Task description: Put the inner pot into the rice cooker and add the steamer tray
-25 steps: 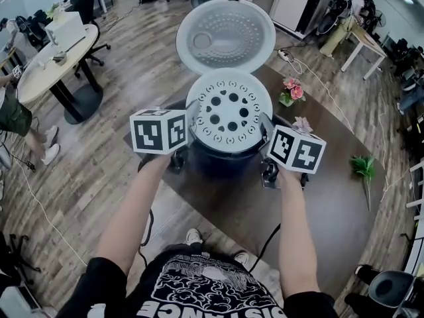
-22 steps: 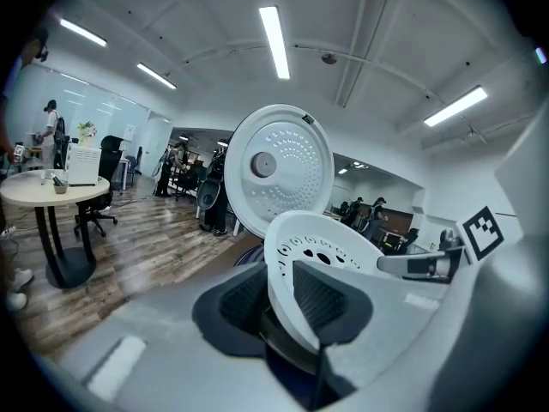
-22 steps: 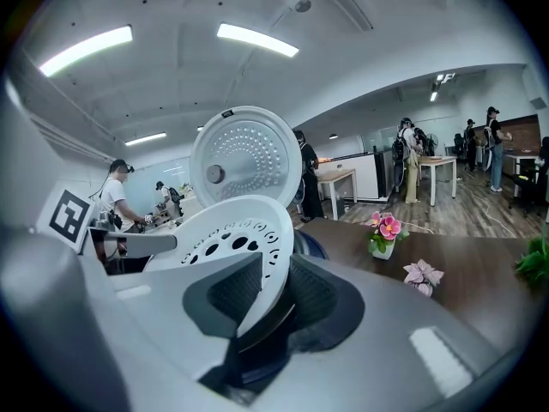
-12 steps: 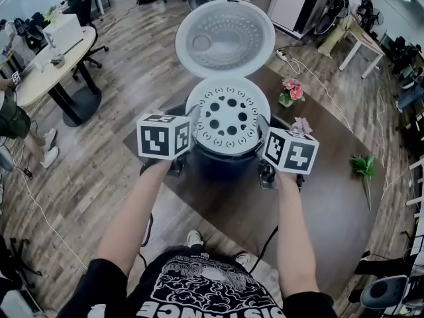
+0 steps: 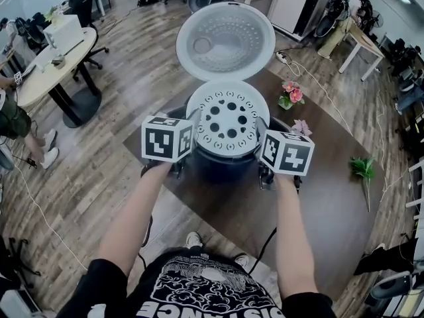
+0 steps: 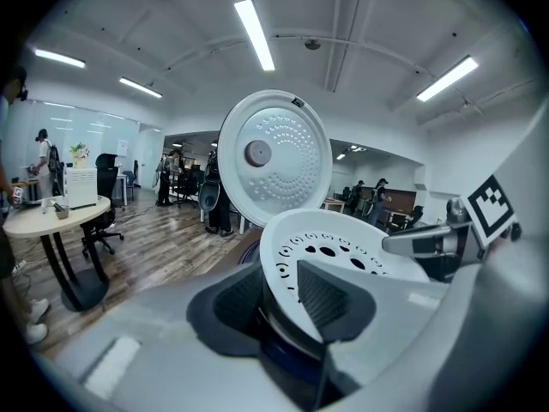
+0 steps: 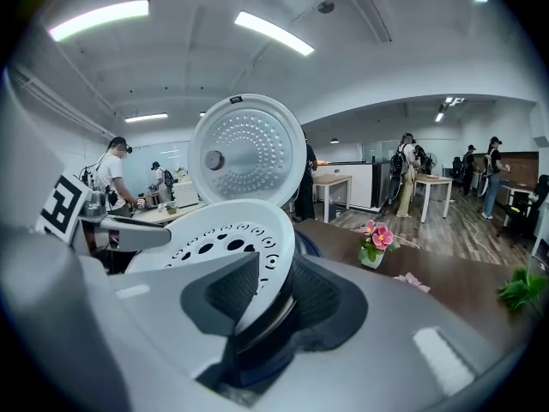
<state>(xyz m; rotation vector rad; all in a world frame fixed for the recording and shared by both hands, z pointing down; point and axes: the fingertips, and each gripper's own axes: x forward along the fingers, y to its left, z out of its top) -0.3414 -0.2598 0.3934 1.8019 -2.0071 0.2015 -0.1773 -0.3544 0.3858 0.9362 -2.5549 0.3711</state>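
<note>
The white steamer tray [image 5: 228, 118], round and full of holes, sits in the mouth of the dark rice cooker [image 5: 225, 165], whose white lid [image 5: 225, 40] stands open behind it. The inner pot is hidden under the tray. My left gripper [image 5: 190, 130] is at the tray's left rim and my right gripper [image 5: 264, 134] at its right rim. In the left gripper view the tray's rim [image 6: 287, 269] runs between the jaws of the left gripper [image 6: 276, 303]. The right gripper view shows the rim [image 7: 257, 273] between the jaws of the right gripper [image 7: 270, 294]. Both pairs of jaws are opening and the pads look slack.
The cooker stands on a brown table [image 5: 318, 204]. To its right are a small pot of pink flowers [image 5: 291, 91], a loose pale flower [image 5: 303, 124] and a green sprig [image 5: 364, 166]. A round table [image 5: 53, 58] and office chairs stand at the far left.
The tray has settled slightly lower on the cooker. Both marker cubes have rolled a little and drawn in toward the cooker.
</note>
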